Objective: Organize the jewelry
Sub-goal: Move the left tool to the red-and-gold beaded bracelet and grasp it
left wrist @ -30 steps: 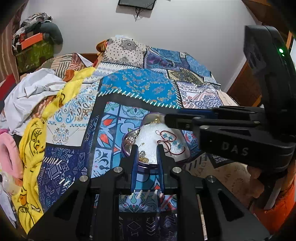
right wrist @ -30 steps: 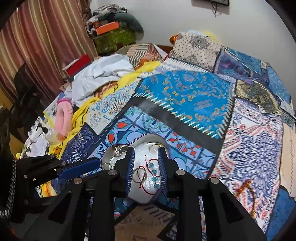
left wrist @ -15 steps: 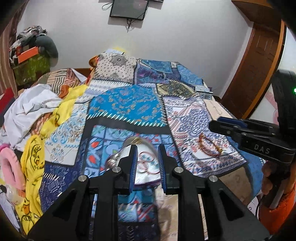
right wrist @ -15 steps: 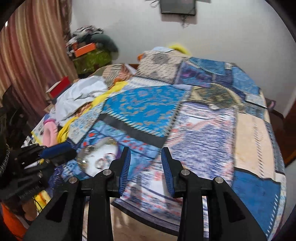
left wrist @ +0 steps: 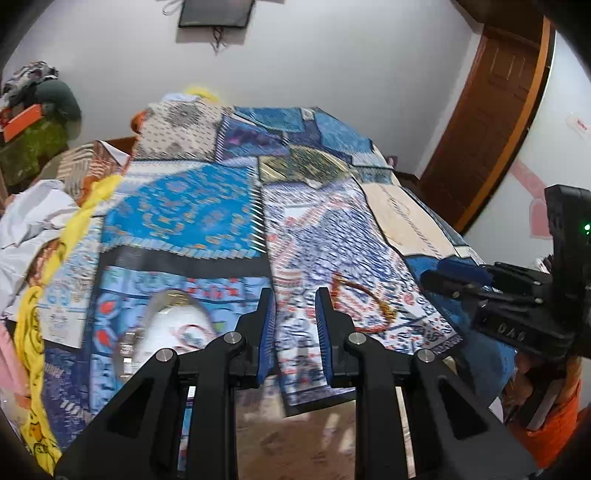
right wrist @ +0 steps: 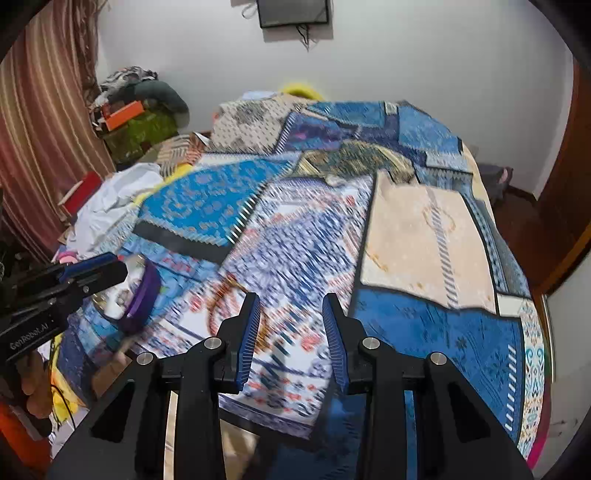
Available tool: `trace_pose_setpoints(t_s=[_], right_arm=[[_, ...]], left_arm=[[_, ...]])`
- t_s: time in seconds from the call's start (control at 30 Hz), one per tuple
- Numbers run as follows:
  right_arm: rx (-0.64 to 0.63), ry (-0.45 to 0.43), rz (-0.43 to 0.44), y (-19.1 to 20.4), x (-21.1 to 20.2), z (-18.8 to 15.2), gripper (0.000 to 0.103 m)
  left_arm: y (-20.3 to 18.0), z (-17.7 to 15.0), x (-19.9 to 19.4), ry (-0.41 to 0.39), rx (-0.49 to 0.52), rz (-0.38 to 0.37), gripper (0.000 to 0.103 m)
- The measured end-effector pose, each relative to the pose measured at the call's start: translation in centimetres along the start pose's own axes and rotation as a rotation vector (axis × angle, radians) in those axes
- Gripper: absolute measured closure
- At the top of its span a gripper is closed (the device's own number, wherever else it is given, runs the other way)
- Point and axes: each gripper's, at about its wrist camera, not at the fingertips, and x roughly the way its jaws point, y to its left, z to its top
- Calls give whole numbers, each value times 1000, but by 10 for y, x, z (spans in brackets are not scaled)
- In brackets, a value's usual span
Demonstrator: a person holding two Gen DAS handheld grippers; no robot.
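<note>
White walls close the room behind a bed (left wrist: 221, 206) covered by a patchwork bedspread (right wrist: 424, 236) in blue, cream and white patterns, and a small dark screen (right wrist: 293, 13) hangs on the wall at 12 o'clock in both views. Both pictures are blurred, so fine details are hard to read. On the near part of the bedspread lies a round jewelry box (left wrist: 166, 332) with a white inside; some red rings or bracelets seem to lie on the white, but I cannot tell more. In the right wrist view the same box (right wrist: 129, 291) shows a purple rim at 9 o'clock, partly hidden by the left gripper (right wrist: 92, 271). An orange bangle (left wrist: 360, 306) lies flat on the white and blue patch, well apart from the box, at about 1 o'clock from the left gripper (left wrist: 293, 332). In the right wrist view the bangle (right wrist: 221, 314) is at 10 o'clock, just beside the left fingertip of the right gripper (right wrist: 291, 332). The left gripper is spread and holds nothing; its blue pads (left wrist: 266, 332) stand above the bedspread between the box and the bangle. The right gripper is also spread wide and empty. In the left wrist view the right gripper (left wrist: 454, 277) enters from 3 o'clock. A pile of white cloth (right wrist: 110, 206) and a yellow cloth (left wrist: 33, 332) lie at 9 o'clock on the bed, and a brown wooden door (left wrist: 491, 122) stands at 2 o'clock.
</note>
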Motion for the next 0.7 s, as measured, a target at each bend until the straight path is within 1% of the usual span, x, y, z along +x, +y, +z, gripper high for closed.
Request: trace_pose_setpoints(t_s=[0.13,0.33,0.4,0.47,0.53,0.6,0.67,0.7], right_arm=[[17,38,8,-11,8,-12,71],[19,76,49,-12,18,-22,71],[16,77,58,-10,19,-24,71],[15,79,71,-9,20,-24,71],[15,81,71,-7,23,-23,71],[19,83,73,-6,23,-24,71],[24,83,73,-7,23,-24,71],[27,84,74,-7,23,-24,71]], left_arm=[[-16,-3,24,50,22,-40,82],[-25,-8,58,125,23,-57,82],[-25,-9,63,129,18,-64,82],[-23,-11,67,117,14,-71,82],[-23,-12,72,123,14,-68,85],[-25,-12,74,115,27,-50,90],[-25,-12,75,109,38,-26,99],[-25,-12,75,107,34,-26,99]])
